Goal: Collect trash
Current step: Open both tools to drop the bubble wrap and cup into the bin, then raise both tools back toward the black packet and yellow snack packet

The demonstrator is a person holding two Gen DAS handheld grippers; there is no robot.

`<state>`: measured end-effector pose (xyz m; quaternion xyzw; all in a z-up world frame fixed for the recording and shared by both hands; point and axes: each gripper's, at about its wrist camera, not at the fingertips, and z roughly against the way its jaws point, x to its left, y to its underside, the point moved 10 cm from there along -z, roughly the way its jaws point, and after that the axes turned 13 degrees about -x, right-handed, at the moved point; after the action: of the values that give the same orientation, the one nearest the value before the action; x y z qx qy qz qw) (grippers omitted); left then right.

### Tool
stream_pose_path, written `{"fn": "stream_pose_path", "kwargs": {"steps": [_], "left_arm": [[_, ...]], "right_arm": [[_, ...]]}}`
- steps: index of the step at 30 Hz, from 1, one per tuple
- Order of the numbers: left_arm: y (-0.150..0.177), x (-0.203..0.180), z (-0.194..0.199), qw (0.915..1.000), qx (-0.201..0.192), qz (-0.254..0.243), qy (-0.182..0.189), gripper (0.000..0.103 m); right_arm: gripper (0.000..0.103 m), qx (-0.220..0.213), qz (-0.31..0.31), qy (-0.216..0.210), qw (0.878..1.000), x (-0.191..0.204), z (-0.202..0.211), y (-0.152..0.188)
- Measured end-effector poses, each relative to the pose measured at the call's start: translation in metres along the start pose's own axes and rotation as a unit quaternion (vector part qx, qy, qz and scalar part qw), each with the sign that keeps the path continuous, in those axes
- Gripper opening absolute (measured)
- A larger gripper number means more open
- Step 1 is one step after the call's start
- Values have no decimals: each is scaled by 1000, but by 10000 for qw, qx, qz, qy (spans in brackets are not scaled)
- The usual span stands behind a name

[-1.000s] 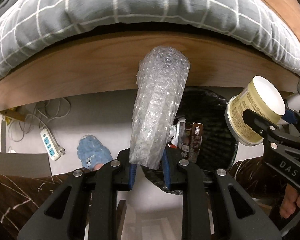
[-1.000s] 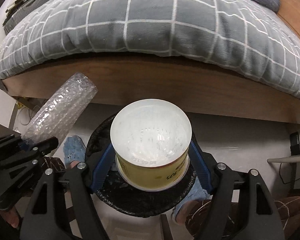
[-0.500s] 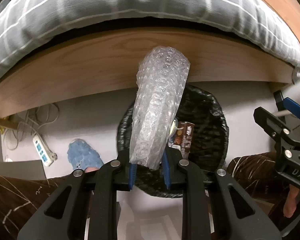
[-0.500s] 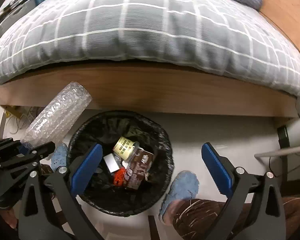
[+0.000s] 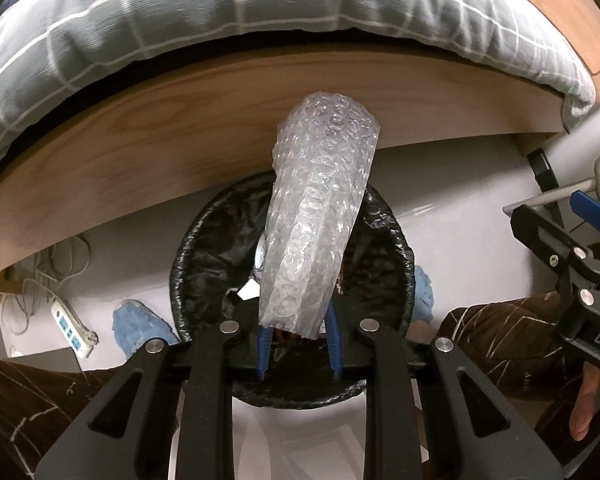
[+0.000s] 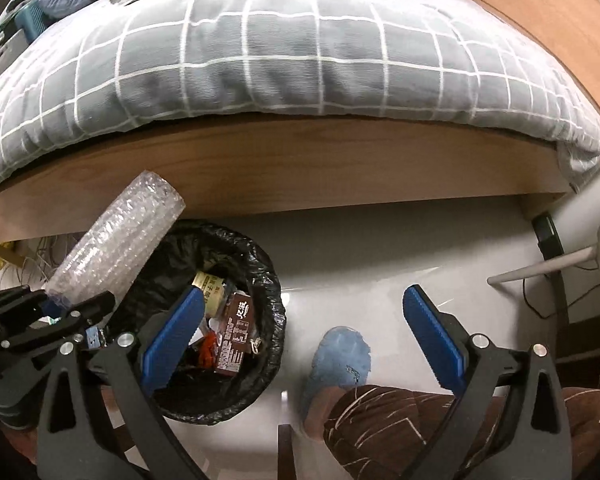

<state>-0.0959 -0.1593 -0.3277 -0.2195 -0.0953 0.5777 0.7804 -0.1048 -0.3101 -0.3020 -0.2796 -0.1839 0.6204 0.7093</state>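
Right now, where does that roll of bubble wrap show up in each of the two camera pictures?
Left wrist view: the bubble wrap roll stands in the centre, rising from the left gripper, over the bin.
Right wrist view: the roll is at the left edge, slanting up to the right, over the bin's left rim.
Shared landmark: the black-lined trash bin on the floor below the wooden bed frame.

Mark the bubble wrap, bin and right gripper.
bubble wrap (image 5: pixel 316 224), left wrist view, middle of the roll
bin (image 6: pixel 274 300), right wrist view, right rim
right gripper (image 6: pixel 300 338), right wrist view, between fingertips
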Motion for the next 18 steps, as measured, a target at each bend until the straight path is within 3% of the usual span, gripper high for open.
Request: {"fn": "stream_pose_path", "kwargs": {"steps": [3, 11, 18], "left_arm": [[0, 1, -2, 10000, -33, -54, -67, 34], [-7, 22, 10, 9991, -343, 68, -236, 74], [-26, 40, 35, 9962, -712, 173, -475, 91]], "right_arm": [[95, -19, -23, -13, 10000, 1, -1, 0], [95, -216, -3, 6, 9998, 7, 8, -14], [95, -667, 177, 54, 9976, 13, 28, -42]]}}
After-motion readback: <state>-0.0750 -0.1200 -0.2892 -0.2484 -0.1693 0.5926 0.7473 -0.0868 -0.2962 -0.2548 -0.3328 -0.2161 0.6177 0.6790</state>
